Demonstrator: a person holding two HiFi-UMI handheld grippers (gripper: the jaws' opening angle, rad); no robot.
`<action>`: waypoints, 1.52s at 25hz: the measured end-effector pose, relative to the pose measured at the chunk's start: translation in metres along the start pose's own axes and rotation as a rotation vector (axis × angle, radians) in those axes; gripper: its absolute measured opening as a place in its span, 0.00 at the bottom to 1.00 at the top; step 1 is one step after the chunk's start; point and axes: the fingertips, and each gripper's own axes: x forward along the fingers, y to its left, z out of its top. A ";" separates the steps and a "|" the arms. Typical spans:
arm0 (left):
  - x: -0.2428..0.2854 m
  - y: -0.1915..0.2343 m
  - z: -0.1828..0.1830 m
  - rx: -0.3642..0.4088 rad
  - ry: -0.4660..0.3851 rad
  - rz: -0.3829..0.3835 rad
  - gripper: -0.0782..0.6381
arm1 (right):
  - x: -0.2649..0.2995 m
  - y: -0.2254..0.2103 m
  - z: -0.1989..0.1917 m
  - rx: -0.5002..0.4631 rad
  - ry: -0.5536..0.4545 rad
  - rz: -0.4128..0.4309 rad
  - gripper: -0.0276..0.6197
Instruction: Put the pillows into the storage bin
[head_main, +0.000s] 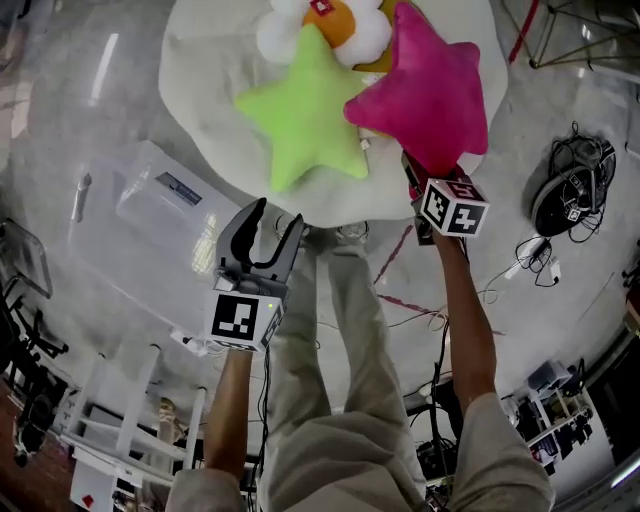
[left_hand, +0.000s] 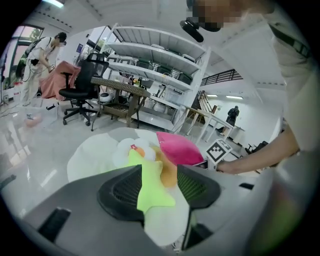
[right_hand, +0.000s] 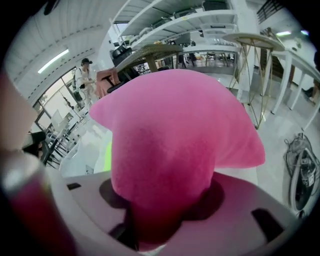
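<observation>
A pink star pillow (head_main: 430, 90) hangs lifted over the right side of a round white cushion (head_main: 205, 80). My right gripper (head_main: 420, 175) is shut on its lower point, and the pillow (right_hand: 180, 135) fills the right gripper view, squeezed between the jaws (right_hand: 160, 200). A green star pillow (head_main: 305, 110) lies flat on the cushion beside a white flower pillow (head_main: 330, 25) with an orange centre. My left gripper (head_main: 280, 213) stands open and empty just short of the cushion's near edge, aimed at the green star (left_hand: 150, 187). The clear storage bin (head_main: 150, 220) sits on the floor to the left.
The person's legs (head_main: 340, 330) stand between the two arms. Black cables and gear (head_main: 570, 195) lie on the floor at the right. A white rack (head_main: 120, 430) stands at the lower left. An office chair (left_hand: 80, 92), shelving (left_hand: 155, 65) and another person (left_hand: 37, 65) are beyond the cushion.
</observation>
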 end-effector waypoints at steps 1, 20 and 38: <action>-0.005 0.003 0.000 -0.005 -0.005 0.011 0.42 | -0.006 0.008 0.001 -0.028 -0.001 0.012 0.40; -0.178 0.125 -0.052 -0.227 -0.181 0.411 0.42 | 0.032 0.328 0.022 -0.569 0.053 0.415 0.41; -0.372 0.180 -0.203 -0.549 -0.288 0.825 0.42 | 0.049 0.615 -0.161 -1.037 0.312 0.781 0.45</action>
